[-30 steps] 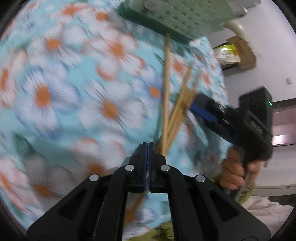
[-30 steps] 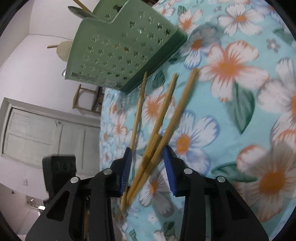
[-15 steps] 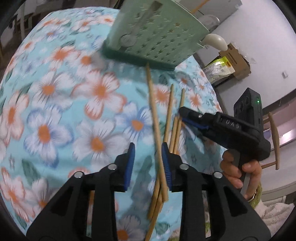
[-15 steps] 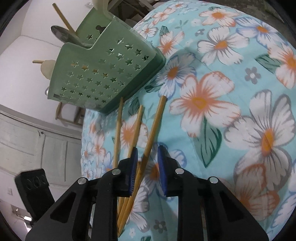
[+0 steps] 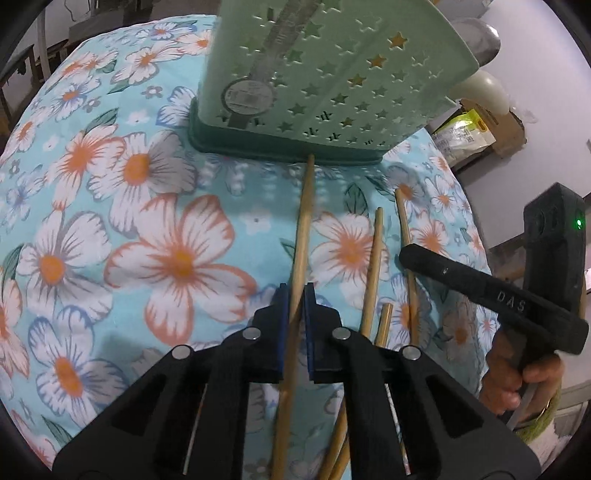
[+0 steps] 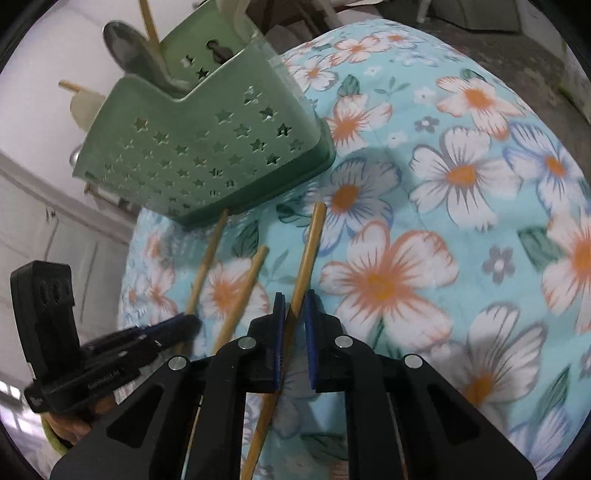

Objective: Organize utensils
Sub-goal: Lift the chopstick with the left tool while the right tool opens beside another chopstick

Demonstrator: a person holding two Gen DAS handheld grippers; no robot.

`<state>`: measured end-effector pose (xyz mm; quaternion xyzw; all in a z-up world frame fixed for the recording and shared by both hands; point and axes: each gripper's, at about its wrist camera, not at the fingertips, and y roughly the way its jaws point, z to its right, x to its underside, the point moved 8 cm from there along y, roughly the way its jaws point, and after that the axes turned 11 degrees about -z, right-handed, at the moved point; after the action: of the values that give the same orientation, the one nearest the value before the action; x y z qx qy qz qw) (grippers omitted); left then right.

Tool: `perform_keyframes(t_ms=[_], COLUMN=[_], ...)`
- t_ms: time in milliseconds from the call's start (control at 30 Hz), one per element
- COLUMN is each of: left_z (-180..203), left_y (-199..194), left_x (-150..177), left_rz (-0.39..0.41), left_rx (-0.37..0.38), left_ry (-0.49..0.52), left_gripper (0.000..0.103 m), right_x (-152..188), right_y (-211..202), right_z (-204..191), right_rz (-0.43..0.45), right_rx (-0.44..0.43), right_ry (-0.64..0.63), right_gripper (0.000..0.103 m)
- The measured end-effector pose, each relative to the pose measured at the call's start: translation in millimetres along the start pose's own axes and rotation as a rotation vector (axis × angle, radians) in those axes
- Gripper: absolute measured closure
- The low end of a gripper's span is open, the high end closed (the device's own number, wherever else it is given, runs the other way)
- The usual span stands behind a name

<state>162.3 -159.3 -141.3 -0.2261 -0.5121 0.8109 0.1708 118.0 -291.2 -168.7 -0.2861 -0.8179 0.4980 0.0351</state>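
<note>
A pale green utensil holder (image 5: 332,74) with star holes stands at the far side of the floral cloth, also in the right wrist view (image 6: 207,155); a spoon (image 6: 122,40) and a chopstick (image 6: 149,22) stick out of it. My left gripper (image 5: 293,295) has its jaws closing on one wooden chopstick (image 5: 304,221) whose tip reaches the holder's base. My right gripper (image 6: 293,306) has its jaws closing on another chopstick (image 6: 310,243). Each gripper shows in the other's view, the right gripper (image 5: 404,254) and the left gripper (image 6: 188,321). Loose chopsticks (image 5: 373,273) lie between them.
A blue tablecloth (image 5: 177,258) with white and orange flowers covers the table. Past its right edge lie a cardboard box and a yellow bag (image 5: 461,133). A hand (image 5: 517,384) holds the right gripper's grip. White cabinet doors (image 6: 37,221) stand behind.
The left jaws opened over the chopsticks and closed again around a single one. The right jaws narrowed onto one chopstick. Both views have tilted up, and the holder looms larger.
</note>
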Motion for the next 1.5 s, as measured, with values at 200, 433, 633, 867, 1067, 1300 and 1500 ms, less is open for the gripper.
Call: perform_keyframes(t_ms=[200, 433, 633, 867, 1067, 1300, 1500], left_z=[-22, -45, -39, -41, -43, -44, -44], left_y=[-19, -39, -45, -22, -14, -13, -13], left_x=[29, 59, 35, -1, -20, -21, -21], left_rz=[0.025, 0.024, 0.052, 0.026, 0.036, 0.036, 0.037], left_rx=[-0.077, -0.149, -0.171, -0.246, -0.280, -0.280, -0.280], left_ry=[-0.016, 0.006, 0.027, 0.009, 0.005, -0.003, -0.003], left_gripper=[0.098, 0.096, 0.081, 0.081, 0.084, 0.086, 0.086], right_x=[14, 46, 43, 28, 17, 10, 9], right_y=[-11, -20, -17, -9, -2, 5, 8], right_z=[3, 8, 7, -4, -9, -17, -19], right_rz=[-0.023, -0.049, -0.042, -0.022, 0.004, 0.009, 0.009], right_rx=[0.091, 0.090, 0.066, 0.101, 0.148, 0.194, 0.194], right_ry=[-0.093, -0.123, -0.104, -0.120, -0.122, -0.140, -0.137], right_gripper=[0.095, 0.095, 0.092, 0.085, 0.085, 0.085, 0.085])
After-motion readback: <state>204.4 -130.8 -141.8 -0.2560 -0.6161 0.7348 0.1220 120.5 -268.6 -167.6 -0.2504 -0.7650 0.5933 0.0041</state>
